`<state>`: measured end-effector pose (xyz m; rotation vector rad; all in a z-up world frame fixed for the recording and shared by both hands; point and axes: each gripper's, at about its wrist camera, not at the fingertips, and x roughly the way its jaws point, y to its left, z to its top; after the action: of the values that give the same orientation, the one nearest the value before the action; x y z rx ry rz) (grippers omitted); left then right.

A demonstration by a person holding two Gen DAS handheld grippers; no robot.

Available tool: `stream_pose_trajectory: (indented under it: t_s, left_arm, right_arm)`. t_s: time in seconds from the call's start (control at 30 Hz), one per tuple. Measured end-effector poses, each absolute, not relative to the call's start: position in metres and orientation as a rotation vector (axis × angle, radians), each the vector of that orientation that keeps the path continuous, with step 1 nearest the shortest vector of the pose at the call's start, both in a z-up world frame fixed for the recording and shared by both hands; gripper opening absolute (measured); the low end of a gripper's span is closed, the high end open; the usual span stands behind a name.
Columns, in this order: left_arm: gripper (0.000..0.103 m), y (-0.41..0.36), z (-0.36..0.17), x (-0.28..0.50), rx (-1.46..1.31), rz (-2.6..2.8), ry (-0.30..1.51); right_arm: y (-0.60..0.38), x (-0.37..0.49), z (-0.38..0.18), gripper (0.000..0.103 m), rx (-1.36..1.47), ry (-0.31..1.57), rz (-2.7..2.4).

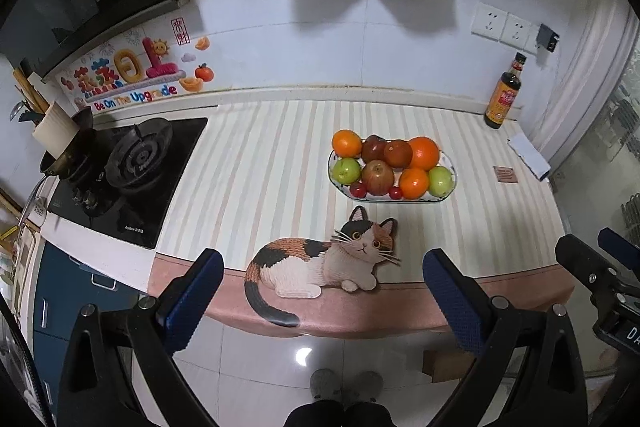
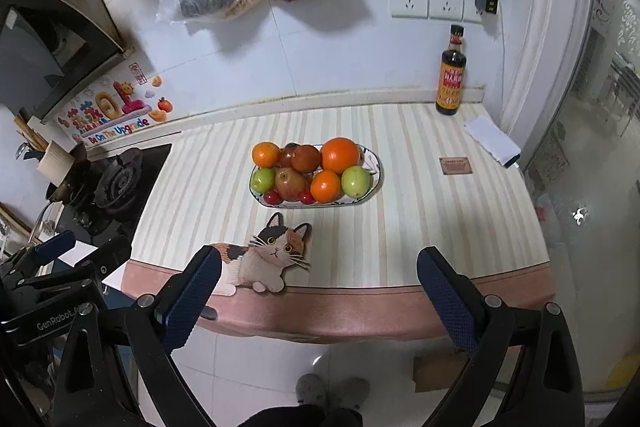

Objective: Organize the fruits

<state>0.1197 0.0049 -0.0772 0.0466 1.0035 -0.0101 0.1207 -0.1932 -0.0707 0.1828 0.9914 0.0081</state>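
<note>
Striped cloth covers the kitchen table (image 1: 256, 163), where the fruit plate (image 2: 376, 167) sits mid-table behind a cat-shaped mat (image 1: 320, 259), heaped with oranges, apples and cherries. Both the left tool (image 1: 320, 291) and right tool (image 2: 316, 287) hang released and empty at the near edge. Best to pick top fruit first, closing gently so neighbours don't roll.

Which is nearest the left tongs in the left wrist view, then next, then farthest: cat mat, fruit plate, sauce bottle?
1. Cat mat, at the counter's front edge, between the open left tongs.
2. Fruit plate, mid-counter, beyond the mat.
3. Sauce bottle, far right against the wall.
</note>
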Motion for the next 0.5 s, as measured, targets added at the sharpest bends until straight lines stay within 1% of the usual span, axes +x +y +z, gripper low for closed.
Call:
stream_pose_trajectory:
  t_s: [0.23, 0.5]
  left_arm:
    - [0.102, 0.005, -0.095, 0.136, 0.049, -0.005, 1.047]
    - [0.102, 0.007, -0.098, 0.139, 0.047, -0.011, 1.058]
  right_arm:
    - [-0.192, 0.141, -0.093, 0.100, 0.190, 1.048, 0.004]
    - [-0.188, 0.147, -0.104, 0.100, 0.181, 1.072, 0.003]
